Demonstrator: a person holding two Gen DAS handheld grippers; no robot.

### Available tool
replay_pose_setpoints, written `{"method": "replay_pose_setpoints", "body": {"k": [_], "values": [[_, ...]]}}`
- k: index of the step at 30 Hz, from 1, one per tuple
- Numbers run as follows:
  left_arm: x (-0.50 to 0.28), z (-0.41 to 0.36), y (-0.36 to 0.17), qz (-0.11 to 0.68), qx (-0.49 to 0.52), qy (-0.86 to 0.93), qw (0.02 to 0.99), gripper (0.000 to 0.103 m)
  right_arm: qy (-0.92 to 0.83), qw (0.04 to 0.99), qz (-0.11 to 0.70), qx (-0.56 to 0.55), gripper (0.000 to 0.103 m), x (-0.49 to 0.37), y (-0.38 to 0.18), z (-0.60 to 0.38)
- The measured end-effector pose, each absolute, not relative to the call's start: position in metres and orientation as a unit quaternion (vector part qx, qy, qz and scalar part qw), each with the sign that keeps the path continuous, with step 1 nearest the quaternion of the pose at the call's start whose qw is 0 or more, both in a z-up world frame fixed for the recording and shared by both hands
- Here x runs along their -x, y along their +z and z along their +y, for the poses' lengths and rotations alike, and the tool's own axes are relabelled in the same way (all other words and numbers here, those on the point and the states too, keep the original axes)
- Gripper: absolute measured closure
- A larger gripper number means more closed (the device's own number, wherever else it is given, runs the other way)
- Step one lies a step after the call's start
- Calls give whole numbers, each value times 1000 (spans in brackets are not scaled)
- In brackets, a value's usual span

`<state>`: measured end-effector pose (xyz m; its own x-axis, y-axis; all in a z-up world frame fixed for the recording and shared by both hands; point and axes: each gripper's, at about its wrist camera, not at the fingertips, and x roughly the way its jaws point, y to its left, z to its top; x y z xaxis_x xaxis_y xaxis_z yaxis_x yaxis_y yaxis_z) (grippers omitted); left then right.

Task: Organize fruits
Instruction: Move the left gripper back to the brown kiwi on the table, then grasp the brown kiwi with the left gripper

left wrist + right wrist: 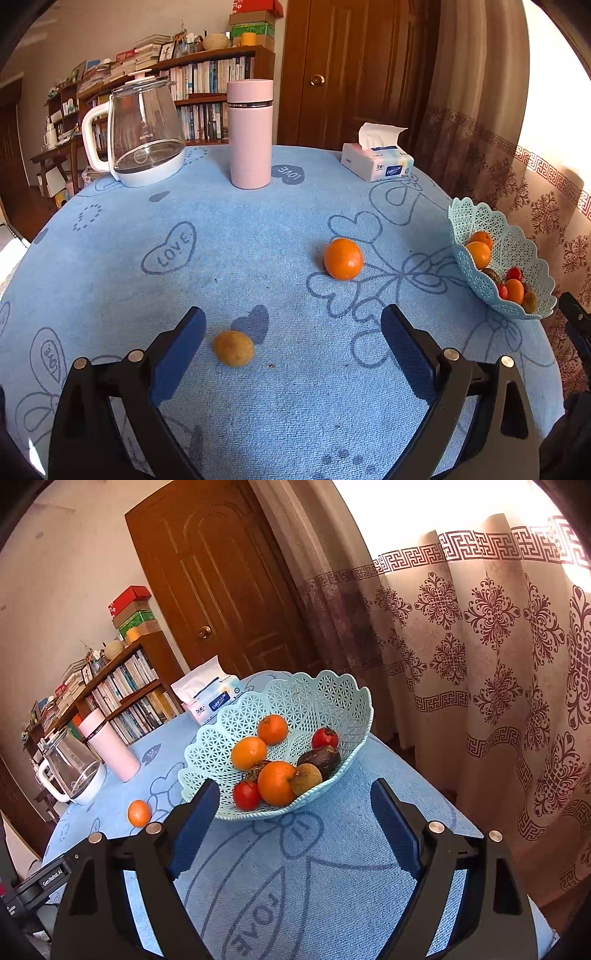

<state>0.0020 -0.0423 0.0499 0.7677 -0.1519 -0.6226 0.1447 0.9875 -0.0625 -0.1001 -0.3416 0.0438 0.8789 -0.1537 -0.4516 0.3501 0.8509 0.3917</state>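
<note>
The fruit basket (325,701) already holds 7 fruits. On the surface (258,240), 1 orange (343,258) and 1 small brown fruit (233,348) remain outside. The left claw (293,354) and right claw (295,823) are both released, grasping nothing.

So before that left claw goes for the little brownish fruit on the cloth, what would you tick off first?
1. Left gripper open wide enough: ok, nothing between the jaws.
2. Small brown fruit lined up: not ok, it lies close to the left finger, off centre.
3. Path to it free: ok, only blue tablecloth around it.
4. Loose orange clear of the approach: ok, it lies farther back and apart.
5. Room in the basket: ok, its far side is bare.
6. Right gripper out of the way: ok, open and empty, in front of the basket.
</note>
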Motion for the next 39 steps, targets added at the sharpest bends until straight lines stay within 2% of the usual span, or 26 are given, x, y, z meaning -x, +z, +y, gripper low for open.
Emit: {"method": "replay_pose_setpoints", "body": {"k": [16, 24, 26, 28, 32, 39], "values": [[-7, -8, 25, 367, -7, -30, 930, 9, -137, 940, 208, -234, 18, 99, 44, -340], [-19, -9, 14, 399, -8, -36, 916, 41, -137, 940, 208, -233, 18, 99, 44, -339], [-23, -9, 10, 409, -6, -40, 912, 53, -137, 940, 208, -233, 18, 99, 44, -339], [-26, -8, 9, 413, -5, -40, 910, 58, -138, 940, 208, -232, 18, 99, 44, -339], [-23, -10, 10, 406, -2, -57, 912, 74, -142, 941, 207, -226, 18, 100, 44, -341], [-17, -5, 15, 387, 16, -59, 920, 74, -152, 947, 203, -196, 18, 101, 47, -334]]}}
